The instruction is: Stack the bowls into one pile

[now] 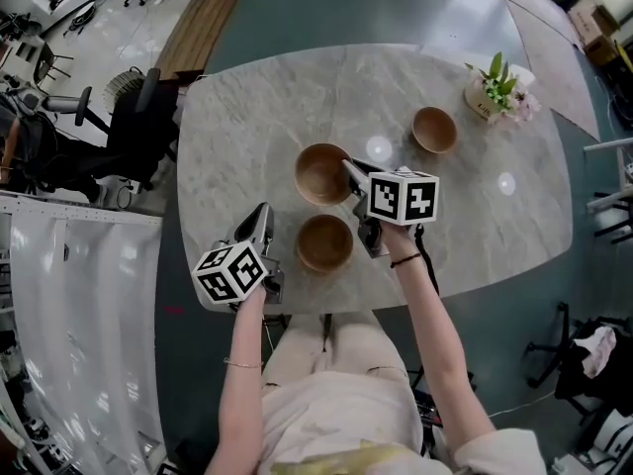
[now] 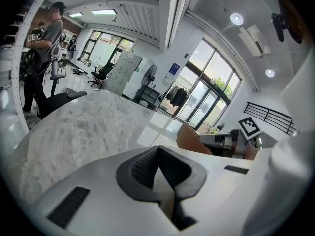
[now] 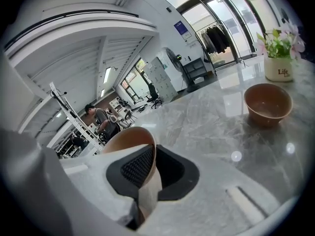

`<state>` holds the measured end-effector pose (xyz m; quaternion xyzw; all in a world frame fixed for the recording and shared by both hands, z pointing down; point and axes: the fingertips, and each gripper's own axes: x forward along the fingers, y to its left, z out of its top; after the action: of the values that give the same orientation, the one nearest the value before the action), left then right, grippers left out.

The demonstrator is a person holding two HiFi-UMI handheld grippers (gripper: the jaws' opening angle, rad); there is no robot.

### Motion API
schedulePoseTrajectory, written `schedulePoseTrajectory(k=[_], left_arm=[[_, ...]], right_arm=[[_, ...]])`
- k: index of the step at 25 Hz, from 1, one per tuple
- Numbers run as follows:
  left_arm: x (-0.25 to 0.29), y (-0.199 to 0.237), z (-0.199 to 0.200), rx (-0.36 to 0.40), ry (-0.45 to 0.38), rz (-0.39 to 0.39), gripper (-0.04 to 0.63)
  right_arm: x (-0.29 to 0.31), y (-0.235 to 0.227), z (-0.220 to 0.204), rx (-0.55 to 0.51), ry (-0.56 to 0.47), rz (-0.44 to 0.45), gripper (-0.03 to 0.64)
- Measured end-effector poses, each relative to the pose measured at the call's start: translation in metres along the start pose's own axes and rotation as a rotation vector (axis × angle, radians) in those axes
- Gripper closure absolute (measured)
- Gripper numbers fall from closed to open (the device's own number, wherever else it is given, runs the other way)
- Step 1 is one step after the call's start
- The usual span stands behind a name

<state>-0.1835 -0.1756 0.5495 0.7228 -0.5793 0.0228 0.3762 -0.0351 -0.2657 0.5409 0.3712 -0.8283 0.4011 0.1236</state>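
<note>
Right gripper clamped on rim of round brown wooden bowl; left gripper closed, empty, beside second wooden bowl.

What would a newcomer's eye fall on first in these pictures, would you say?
The right gripper pinching the rim of a wooden bowl at the middle of the marble table. A second wooden bowl sits just nearer the person, and a third bowl stands apart by the potted plant, far right.
</note>
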Motion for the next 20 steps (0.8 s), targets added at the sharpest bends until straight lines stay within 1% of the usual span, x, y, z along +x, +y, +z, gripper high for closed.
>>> schedulePoseTrajectory(k=[9, 15, 20], left_arm=[[-0.021, -0.009, -0.008, 0.006, 0.007, -0.012, 0.595], [-0.032, -0.009, -0.016, 0.008, 0.014, -0.016, 0.595], [-0.039, -0.009, -0.024, 0.014, 0.033, -0.022, 0.595]], right_arm=[[-0.032, 0.019, -0.024, -0.025, 0.019, 0.016, 0.592], [-0.043, 0.030, -0.051, -0.057, 0.065, 0.019, 0.592], [-0.048, 0.040, -0.075, -0.108, 0.116, 0.012, 0.592]])
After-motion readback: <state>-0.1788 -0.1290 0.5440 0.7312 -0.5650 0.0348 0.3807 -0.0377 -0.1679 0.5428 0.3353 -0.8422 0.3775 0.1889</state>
